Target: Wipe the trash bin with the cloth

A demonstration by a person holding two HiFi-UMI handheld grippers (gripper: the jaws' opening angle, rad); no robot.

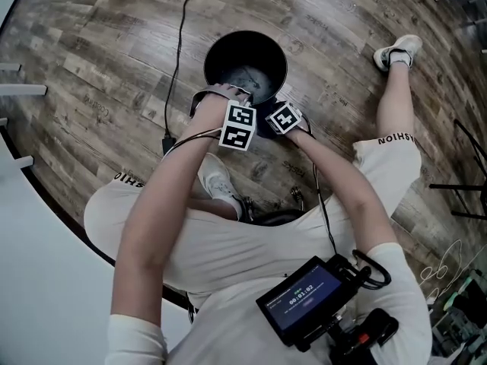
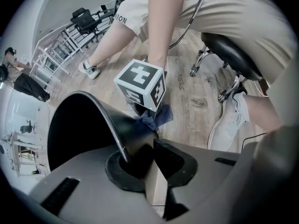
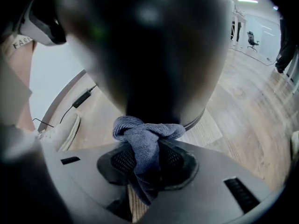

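Note:
A round black trash bin [image 1: 245,63] stands upright on the wood floor in front of me. My left gripper [image 2: 142,157] is shut on the bin's thin rim [image 2: 105,115], one jaw inside the wall and one outside. Its marker cube [image 1: 238,125] shows at the bin's near edge in the head view. My right gripper [image 3: 145,160] is shut on a bunched blue-grey cloth [image 3: 142,136], which touches the bin's dark outer wall [image 3: 154,55] low down. In the left gripper view the cloth [image 2: 156,118] hangs under the right gripper's cube [image 2: 140,85], against the bin's side.
I sit on a black stool [image 2: 229,50] with a chrome base, legs spread either side of the bin. A black cable [image 1: 180,44] runs across the floor left of the bin. A white curved wall [image 1: 30,226] lies at left; office chairs [image 2: 86,20] stand far off.

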